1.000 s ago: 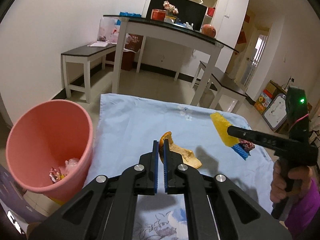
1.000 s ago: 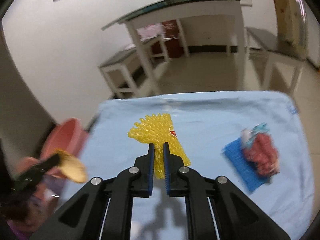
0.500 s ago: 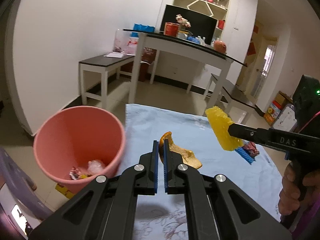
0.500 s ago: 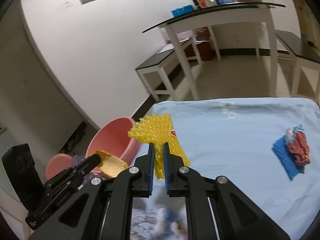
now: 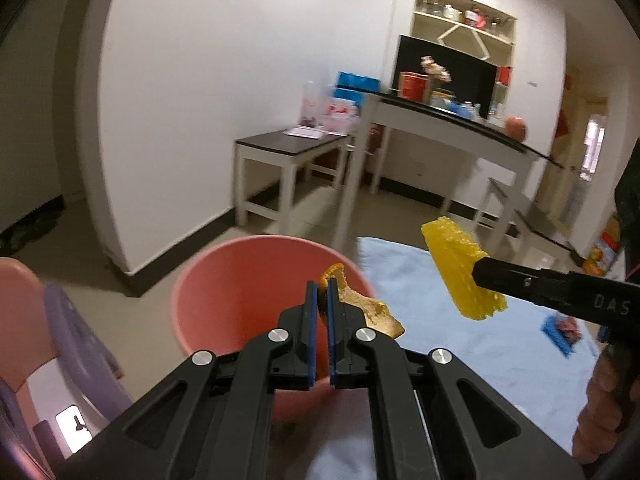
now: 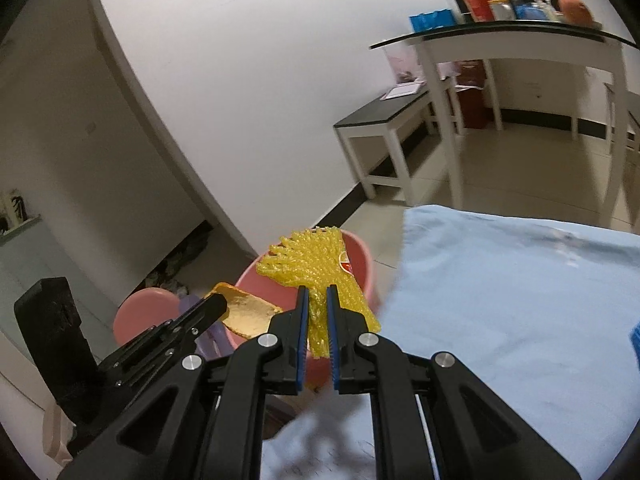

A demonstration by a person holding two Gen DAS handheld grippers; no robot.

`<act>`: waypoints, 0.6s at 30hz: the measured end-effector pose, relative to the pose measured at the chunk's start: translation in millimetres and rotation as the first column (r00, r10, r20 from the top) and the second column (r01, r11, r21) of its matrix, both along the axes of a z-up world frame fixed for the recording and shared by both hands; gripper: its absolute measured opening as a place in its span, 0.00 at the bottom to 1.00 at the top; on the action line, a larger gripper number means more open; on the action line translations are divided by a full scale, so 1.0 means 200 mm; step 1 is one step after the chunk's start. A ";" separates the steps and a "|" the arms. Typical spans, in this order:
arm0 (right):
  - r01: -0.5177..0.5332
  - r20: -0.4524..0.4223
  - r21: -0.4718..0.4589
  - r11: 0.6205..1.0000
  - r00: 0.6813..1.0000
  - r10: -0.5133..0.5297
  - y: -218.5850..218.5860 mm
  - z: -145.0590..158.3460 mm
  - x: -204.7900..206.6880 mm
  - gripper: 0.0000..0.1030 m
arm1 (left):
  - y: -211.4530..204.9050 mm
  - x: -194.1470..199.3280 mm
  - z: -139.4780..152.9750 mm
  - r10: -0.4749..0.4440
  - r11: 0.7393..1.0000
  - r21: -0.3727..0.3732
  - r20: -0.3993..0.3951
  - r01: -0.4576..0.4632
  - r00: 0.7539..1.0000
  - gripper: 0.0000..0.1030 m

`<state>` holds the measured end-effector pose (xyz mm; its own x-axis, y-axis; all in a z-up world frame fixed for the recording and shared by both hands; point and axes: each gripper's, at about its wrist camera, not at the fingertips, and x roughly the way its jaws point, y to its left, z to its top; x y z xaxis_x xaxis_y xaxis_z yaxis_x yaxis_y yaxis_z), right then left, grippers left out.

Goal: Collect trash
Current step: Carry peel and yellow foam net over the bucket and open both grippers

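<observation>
Left wrist view: left gripper [image 5: 321,298] is clenching orange peel [image 5: 368,310] above round pink plastic bin [image 5: 224,280]; right gripper [image 6: 318,308] is pinching yellow foam net [image 6: 320,276], which needs centring over the opening before release.

The surface is covered by a light blue cloth [image 5: 452,280]. At its 3 o'clock edge a blue mesh piece [image 5: 554,334] with a reddish wrapper [image 5: 570,326] on it is seen. A pink bin [image 5: 224,280] is stood on the floor [image 5: 132,312] at 9 o'clock.

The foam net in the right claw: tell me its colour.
Yellow; the foam net has a small red-and-white sticker at its edge, clearest in the right wrist view.
</observation>
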<state>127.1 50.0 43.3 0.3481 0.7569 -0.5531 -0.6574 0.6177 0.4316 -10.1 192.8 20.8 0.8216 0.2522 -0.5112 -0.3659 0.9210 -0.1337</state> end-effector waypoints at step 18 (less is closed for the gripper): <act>-0.067 -0.040 -0.107 0.992 0.997 0.063 0.38 -0.23 0.08 0.08 | 0.24 0.11 -0.19 0.093 0.994 -0.043 -0.092 -0.097 0.991 0.04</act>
